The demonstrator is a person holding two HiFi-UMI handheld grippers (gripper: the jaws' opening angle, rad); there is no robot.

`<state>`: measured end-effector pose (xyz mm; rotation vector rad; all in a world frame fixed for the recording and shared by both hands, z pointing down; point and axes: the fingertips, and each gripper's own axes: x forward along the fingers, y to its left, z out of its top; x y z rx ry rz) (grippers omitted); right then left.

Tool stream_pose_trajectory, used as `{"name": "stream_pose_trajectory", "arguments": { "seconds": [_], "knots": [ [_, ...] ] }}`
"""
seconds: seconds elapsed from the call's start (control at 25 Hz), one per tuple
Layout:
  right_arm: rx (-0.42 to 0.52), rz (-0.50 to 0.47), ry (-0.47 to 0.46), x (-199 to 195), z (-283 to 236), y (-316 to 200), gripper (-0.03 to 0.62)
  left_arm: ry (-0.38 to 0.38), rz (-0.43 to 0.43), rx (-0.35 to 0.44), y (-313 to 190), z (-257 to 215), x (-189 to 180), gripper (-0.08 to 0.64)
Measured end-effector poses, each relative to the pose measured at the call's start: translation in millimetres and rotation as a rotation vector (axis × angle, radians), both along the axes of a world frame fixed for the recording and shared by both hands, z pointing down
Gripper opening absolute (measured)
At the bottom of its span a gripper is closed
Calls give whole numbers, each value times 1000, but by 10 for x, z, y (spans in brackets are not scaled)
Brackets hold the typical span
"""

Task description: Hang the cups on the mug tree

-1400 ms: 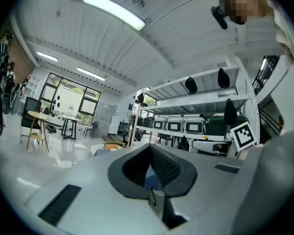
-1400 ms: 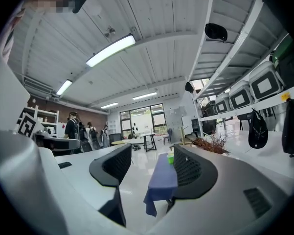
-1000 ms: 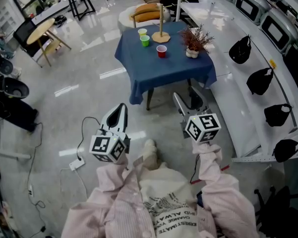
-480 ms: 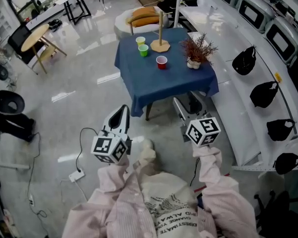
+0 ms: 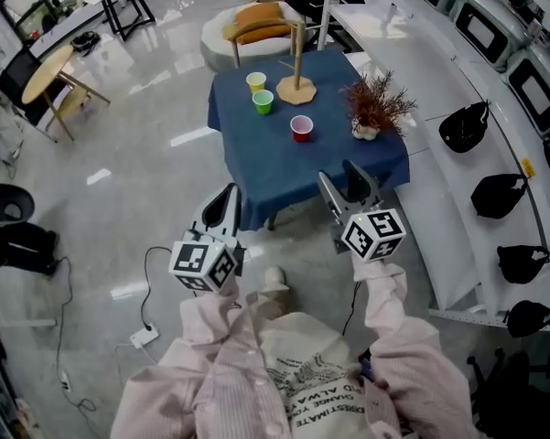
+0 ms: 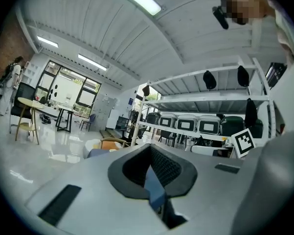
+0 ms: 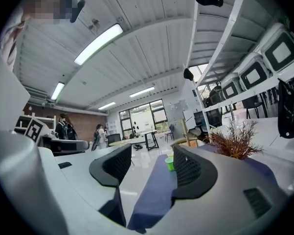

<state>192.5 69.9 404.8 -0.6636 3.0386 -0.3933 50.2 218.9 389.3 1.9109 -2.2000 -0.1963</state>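
A blue-clothed table (image 5: 265, 167) stands ahead of me. On it a wooden mug tree (image 5: 297, 62) rises bare, with a yellow cup (image 5: 255, 81), a green cup (image 5: 263, 101) and a red cup (image 5: 301, 128) standing near it. My left gripper (image 5: 227, 195) hangs shut and empty in front of the table's near left corner. Open and empty, my right gripper (image 5: 343, 183) reaches the table's near edge. In the right gripper view the green cup (image 7: 170, 163) shows between the open jaws of the right gripper (image 7: 149, 168), above the blue cloth (image 7: 154, 192). The left gripper (image 6: 150, 173) holds nothing.
A dried reddish plant (image 5: 375, 108) sits on the table's right side. White shelving (image 5: 458, 181) with black bags runs along the right. A chair with an orange cushion (image 5: 256, 21) stands behind the table. A power strip and cable (image 5: 145, 335) lie on the floor at left.
Both grippers and I have moved forward toward the table, which now lies closer. The right gripper's jaws now overlap the table's near edge. Neither gripper's jaws changed.
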Motion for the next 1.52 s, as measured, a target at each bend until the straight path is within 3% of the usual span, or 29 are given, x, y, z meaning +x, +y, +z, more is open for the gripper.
{"name": "stream_pose_trajectory", "arguments": {
  "seconds": [0.28, 0.6, 1.08, 1.52],
  "knots": [
    [-19, 26, 23, -247, 183, -320, 236, 24, 55, -31, -441, 200, -230, -2],
    [24, 15, 169, -504, 644, -683, 238, 40, 93, -77, -900, 470, -399, -2],
    [-56, -9, 282, -933, 1578, -1307, 238, 179, 57, -210, -1559, 1334, -528, -2],
    [-65, -120, 390, -1261, 2214, -1663, 267, 262, 6, -288, -2084, 1874, -660, -2]
  ]
}}
